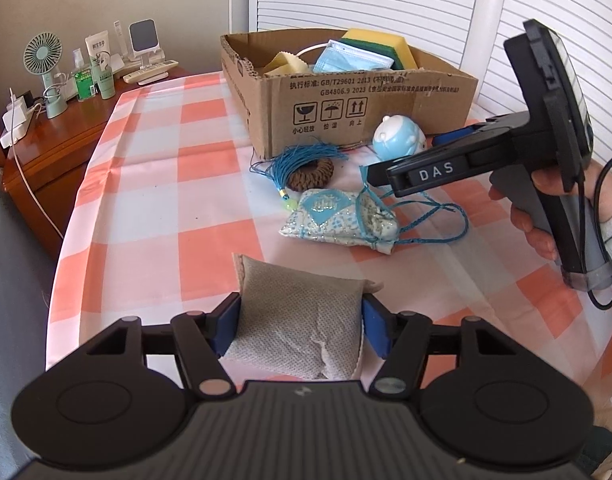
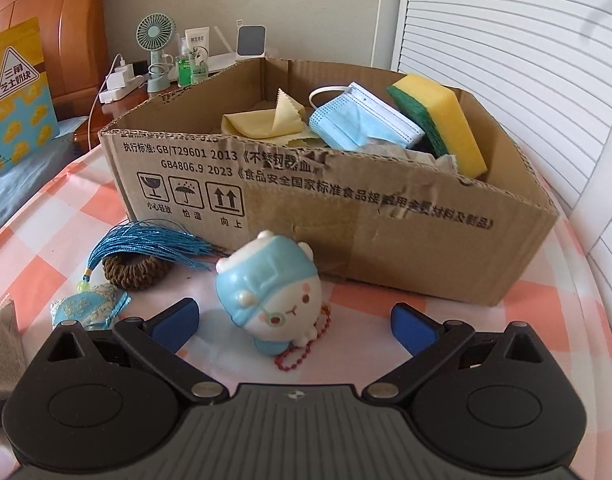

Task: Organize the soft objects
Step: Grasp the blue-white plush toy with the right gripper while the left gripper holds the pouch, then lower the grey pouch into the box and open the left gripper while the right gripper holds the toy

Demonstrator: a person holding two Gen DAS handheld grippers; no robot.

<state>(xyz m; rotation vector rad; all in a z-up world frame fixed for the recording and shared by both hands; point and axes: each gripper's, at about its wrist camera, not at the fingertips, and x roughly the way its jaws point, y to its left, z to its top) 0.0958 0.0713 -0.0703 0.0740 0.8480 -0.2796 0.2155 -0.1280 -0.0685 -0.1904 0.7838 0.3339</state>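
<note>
My left gripper [image 1: 302,326] is shut on a grey dotted pouch [image 1: 298,320] at the near part of the checked table. My right gripper [image 2: 294,320] is open, its blue pads on either side of a blue-and-white squishy toy [image 2: 272,288] with a red bead chain, not touching it. The right gripper also shows in the left wrist view [image 1: 376,174], above a blue patterned sachet [image 1: 338,220]. A cardboard box [image 2: 346,208] behind the toy holds a sponge [image 2: 446,120], a face mask [image 2: 358,120] and a yellow cloth [image 2: 262,120].
A brown hair tie [image 2: 134,272] with a blue tassel [image 2: 146,240] lies left of the toy. A wooden nightstand [image 1: 54,152] at the left carries a fan, bottles and chargers. White slatted doors [image 2: 526,60] stand behind the box.
</note>
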